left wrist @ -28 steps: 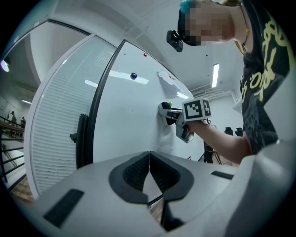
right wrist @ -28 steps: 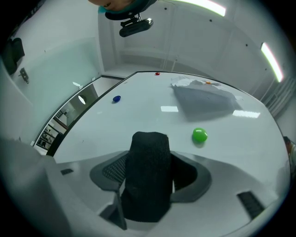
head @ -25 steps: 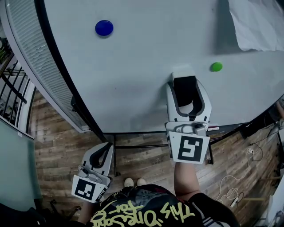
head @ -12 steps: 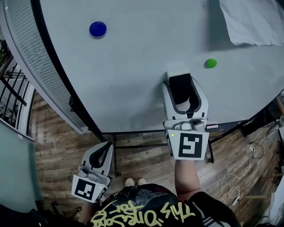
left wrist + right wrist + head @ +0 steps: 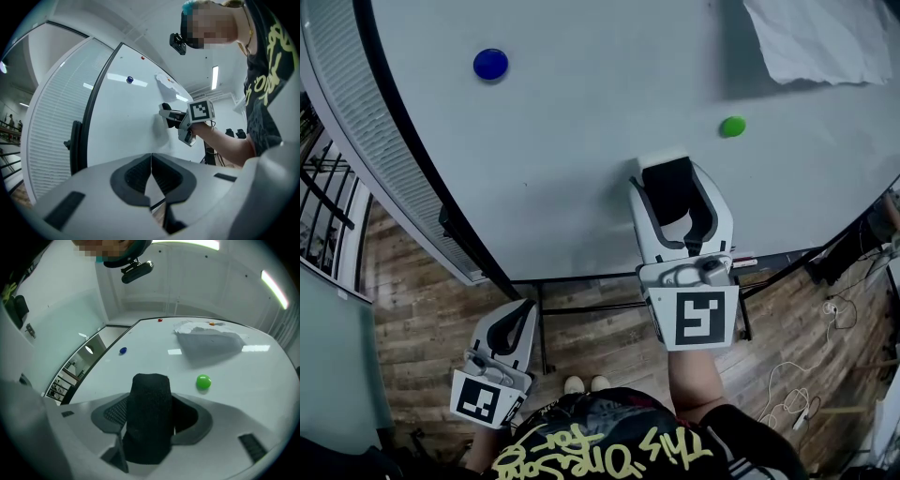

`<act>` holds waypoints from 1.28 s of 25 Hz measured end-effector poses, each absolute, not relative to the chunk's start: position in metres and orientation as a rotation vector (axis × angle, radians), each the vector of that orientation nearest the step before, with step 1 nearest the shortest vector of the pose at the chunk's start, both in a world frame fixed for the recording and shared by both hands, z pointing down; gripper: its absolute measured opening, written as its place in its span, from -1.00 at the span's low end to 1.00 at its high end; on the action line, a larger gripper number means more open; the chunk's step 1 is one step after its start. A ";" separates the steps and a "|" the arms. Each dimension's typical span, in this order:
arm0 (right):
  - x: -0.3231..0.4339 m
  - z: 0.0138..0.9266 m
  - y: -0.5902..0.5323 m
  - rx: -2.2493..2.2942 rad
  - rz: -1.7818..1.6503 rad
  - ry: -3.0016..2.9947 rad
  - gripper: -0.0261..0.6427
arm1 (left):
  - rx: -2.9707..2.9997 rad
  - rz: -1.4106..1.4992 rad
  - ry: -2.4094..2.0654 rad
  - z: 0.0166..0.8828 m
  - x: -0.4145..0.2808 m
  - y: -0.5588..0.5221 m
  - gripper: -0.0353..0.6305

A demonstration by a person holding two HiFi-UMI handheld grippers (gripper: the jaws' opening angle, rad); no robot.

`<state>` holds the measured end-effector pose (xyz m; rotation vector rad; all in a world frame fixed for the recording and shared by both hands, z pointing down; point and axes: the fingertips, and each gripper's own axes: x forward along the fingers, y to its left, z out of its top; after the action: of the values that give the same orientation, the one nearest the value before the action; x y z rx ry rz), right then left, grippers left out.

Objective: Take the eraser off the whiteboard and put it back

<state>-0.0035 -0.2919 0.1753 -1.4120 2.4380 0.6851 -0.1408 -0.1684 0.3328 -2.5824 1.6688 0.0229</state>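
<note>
Within right gripper [image 5: 151,401], black fuzzy oblong eraser [image 5: 147,430]

Wood-plank floor [image 5: 408,319], white slatted blinds [image 5: 362,127].

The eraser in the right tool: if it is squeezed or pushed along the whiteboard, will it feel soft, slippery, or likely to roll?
The eraser has a black face that looks like woven felt, so it probably gives a little and is not slippery. Its blocky shape, clamped on two flat sides by the right tool, seems unlikely to roll.
</note>
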 end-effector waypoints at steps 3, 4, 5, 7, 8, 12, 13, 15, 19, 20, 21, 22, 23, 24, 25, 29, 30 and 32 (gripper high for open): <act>-0.004 0.171 -0.285 -1.394 0.658 2.423 -0.15 | -2.588 0.018 1.652 0.333 -0.138 -0.169 -0.87; -0.004 0.170 -0.284 -1.392 0.657 2.422 -0.15 | -2.590 0.019 1.648 0.332 -0.137 -0.169 -0.87; -0.004 0.170 -0.283 -1.390 0.654 2.422 -0.15 | -2.591 0.020 1.646 0.332 -0.137 -0.169 -0.87; -0.001 0.170 -0.282 -1.384 0.649 2.430 -0.15 | -2.590 0.019 1.644 0.331 -0.136 -0.169 -0.87; 0.001 0.171 -0.280 -1.380 0.664 2.441 -0.15 | -2.590 0.019 1.643 0.331 -0.135 -0.169 -0.87; 0.006 0.175 -0.275 -1.348 0.692 2.472 -0.15 | -2.594 0.016 1.632 0.330 -0.133 -0.169 -0.87; 0.006 0.176 -0.274 -1.338 0.685 2.478 -0.15 | -2.595 0.016 1.628 0.330 -0.133 -0.169 -0.87; 0.007 0.178 -0.270 -1.329 0.684 2.491 -0.15 | -2.595 0.016 1.620 0.329 -0.131 -0.168 -0.87; 0.012 0.176 -0.264 -1.320 0.626 2.465 -0.15 | -2.603 0.014 1.596 0.326 -0.124 -0.168 -0.87; 0.013 0.176 -0.263 -1.319 0.611 2.459 -0.15 | -2.606 0.014 1.589 0.326 -0.123 -0.169 -0.87; 0.013 0.178 -0.263 -1.320 0.615 2.467 -0.15 | -2.610 0.014 1.584 0.325 -0.123 -0.170 -0.87; 0.014 0.181 -0.263 -1.318 0.627 2.484 -0.15 | -2.614 0.013 1.579 0.325 -0.123 -0.171 -0.87; 0.016 0.184 -0.263 -1.311 0.628 2.499 -0.15 | -2.617 0.014 1.573 0.324 -0.122 -0.171 -0.87; 0.017 0.185 -0.262 -1.298 0.612 2.507 -0.15 | -2.618 0.014 1.569 0.323 -0.122 -0.171 -0.87; 0.019 0.185 -0.262 -1.283 0.587 2.509 -0.15 | -2.618 0.012 1.566 0.322 -0.121 -0.171 -0.87; 0.025 0.189 -0.258 -1.289 0.556 2.509 -0.15 | -2.624 0.010 1.554 0.322 -0.119 -0.171 -0.87; 0.026 0.191 -0.258 -1.297 0.558 2.509 -0.15 | -2.628 0.011 1.551 0.322 -0.118 -0.171 -0.87; 0.027 0.195 -0.256 -1.301 0.548 2.513 -0.15 | -2.633 0.012 1.546 0.323 -0.117 -0.171 -0.87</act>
<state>0.0268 -0.2561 0.1947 -1.3011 2.5134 0.5477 -0.1173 -0.1714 0.3231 -2.6329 1.5459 0.0122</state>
